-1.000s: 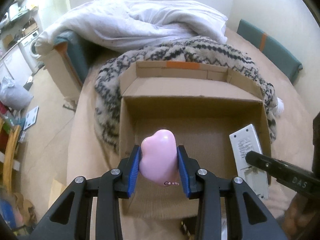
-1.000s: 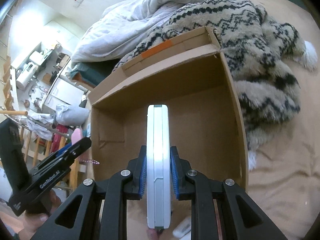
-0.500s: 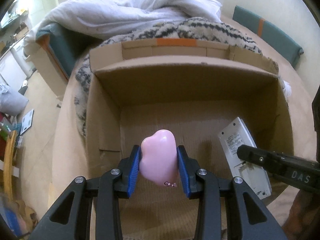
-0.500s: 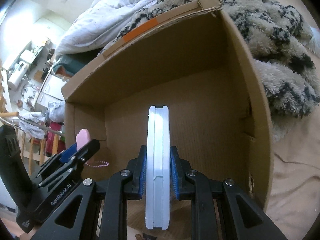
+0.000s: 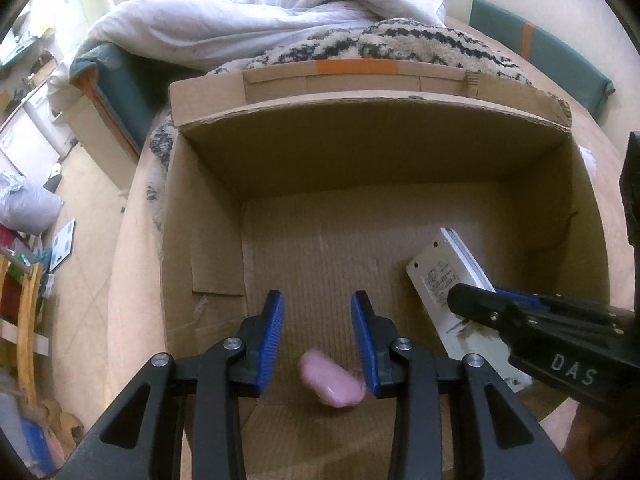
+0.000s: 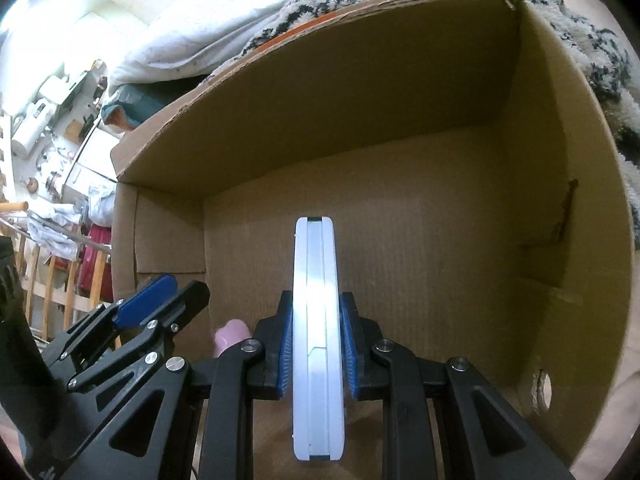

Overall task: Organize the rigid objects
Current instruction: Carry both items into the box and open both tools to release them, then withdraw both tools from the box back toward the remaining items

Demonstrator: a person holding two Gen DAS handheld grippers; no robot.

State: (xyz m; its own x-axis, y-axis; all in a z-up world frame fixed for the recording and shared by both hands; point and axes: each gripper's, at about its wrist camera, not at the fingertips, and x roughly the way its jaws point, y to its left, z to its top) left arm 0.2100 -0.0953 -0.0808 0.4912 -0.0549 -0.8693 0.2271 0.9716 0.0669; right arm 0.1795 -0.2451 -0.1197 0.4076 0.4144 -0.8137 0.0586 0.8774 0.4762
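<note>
An open cardboard box [image 5: 376, 148] fills both views; in the right wrist view its far wall [image 6: 360, 100] is close. My left gripper [image 5: 318, 320] is open inside the box. A pink heart-shaped object [image 5: 332, 384] lies blurred below and between its jaws, on or just above the box floor; it also shows in the right wrist view [image 6: 230, 336]. My right gripper [image 6: 316, 344] is shut on a white remote control [image 6: 318, 340], held edge-up inside the box. The remote also shows at the right in the left wrist view [image 5: 444, 280].
The box sits on a beige bed surface [image 5: 132, 288]. A black-and-cream fuzzy blanket [image 5: 400, 44] and a white duvet [image 5: 260, 12] lie behind it. A teal cushion [image 5: 540, 60] is at the back right. Room floor and furniture [image 5: 36, 200] lie to the left.
My left gripper opened and let go of the pink heart, which dropped toward the box floor. Both grippers moved deeper into the box. The right gripper kept its hold on the remote.
</note>
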